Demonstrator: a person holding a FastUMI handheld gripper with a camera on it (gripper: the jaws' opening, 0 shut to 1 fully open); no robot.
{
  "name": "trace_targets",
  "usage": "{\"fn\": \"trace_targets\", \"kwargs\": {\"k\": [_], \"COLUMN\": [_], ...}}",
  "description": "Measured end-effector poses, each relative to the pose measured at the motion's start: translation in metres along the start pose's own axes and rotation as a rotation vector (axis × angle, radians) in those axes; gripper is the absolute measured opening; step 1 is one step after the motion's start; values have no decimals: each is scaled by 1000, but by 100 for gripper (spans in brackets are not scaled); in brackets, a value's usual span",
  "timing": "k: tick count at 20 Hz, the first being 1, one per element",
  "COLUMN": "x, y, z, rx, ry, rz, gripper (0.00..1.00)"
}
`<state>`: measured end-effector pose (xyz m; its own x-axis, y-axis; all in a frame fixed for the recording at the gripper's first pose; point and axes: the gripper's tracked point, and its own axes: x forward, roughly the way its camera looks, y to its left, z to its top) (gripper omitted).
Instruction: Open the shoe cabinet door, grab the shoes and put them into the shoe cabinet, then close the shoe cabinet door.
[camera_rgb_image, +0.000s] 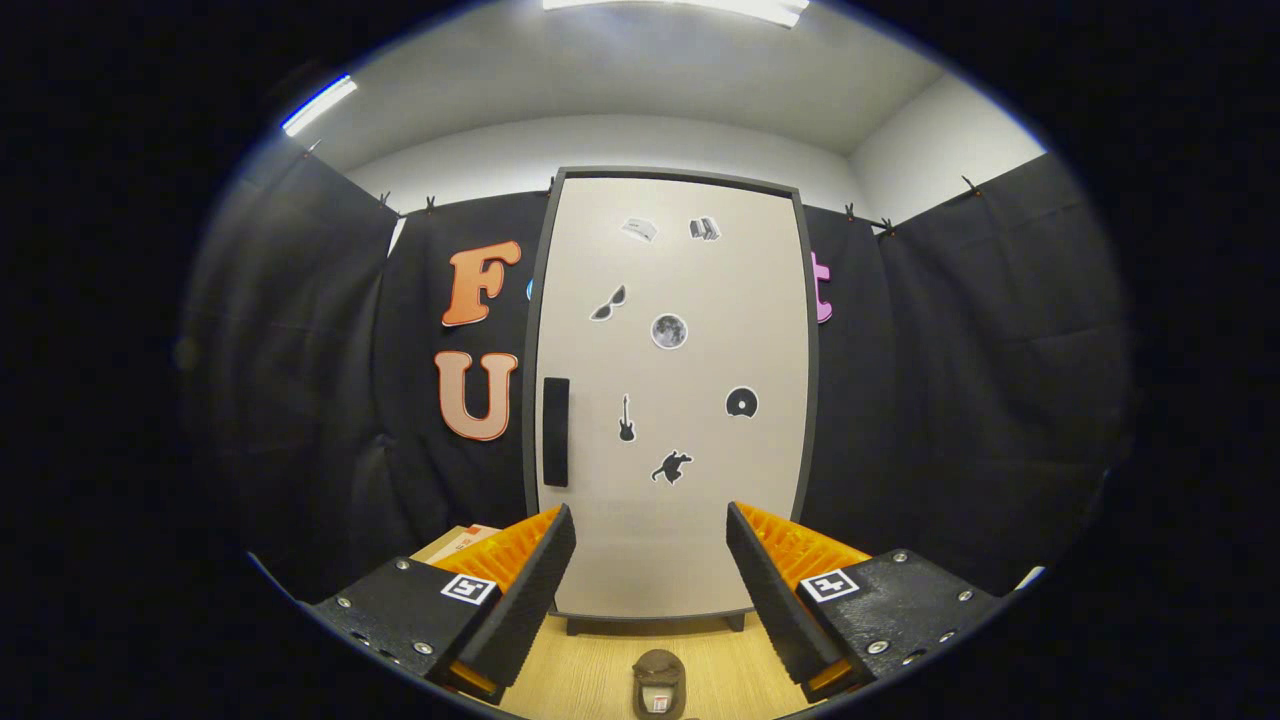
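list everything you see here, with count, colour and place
cabinet: one, pale door in a dark frame, shut, standing beyond the tongs
handle: one, black, upright, near one side edge of the door
stickers: eight, black and grey, scattered over the door
shoe: one, brown, on the floor between the fingers
floor: one, light wood, under cabinet and shoe
box: one, tan with red, beside the cabinet, partly hidden
cloth: black, around the cabinet
tongs: one, open, fingers apart, gripping nothing

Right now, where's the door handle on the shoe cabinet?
In the gripper view, the dark handle runs upright along the closed door's left edge, beyond the open gripper, beside the guitar sticker.
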<state>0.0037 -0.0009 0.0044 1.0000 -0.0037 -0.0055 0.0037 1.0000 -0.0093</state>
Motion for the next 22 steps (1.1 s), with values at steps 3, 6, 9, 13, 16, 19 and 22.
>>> {"fn": "trace_targets", "kwargs": {"k": [3, 6, 9, 13, 16, 19, 22], "x": [2, 3, 5, 12, 25, 43, 62], "y": [0, 2, 3, 11, 27, 48, 70], "z": [-1, 1, 2, 5, 4, 9, 16], "rx": [0, 0, 2, 13, 18, 16, 14], "ry": [2, -2, -3, -7, 1, -1, -12], "rz": [-1, 2, 5, 21, 59, 100, 138], "gripper": [95, 95, 95, 95, 95, 95, 95]}}
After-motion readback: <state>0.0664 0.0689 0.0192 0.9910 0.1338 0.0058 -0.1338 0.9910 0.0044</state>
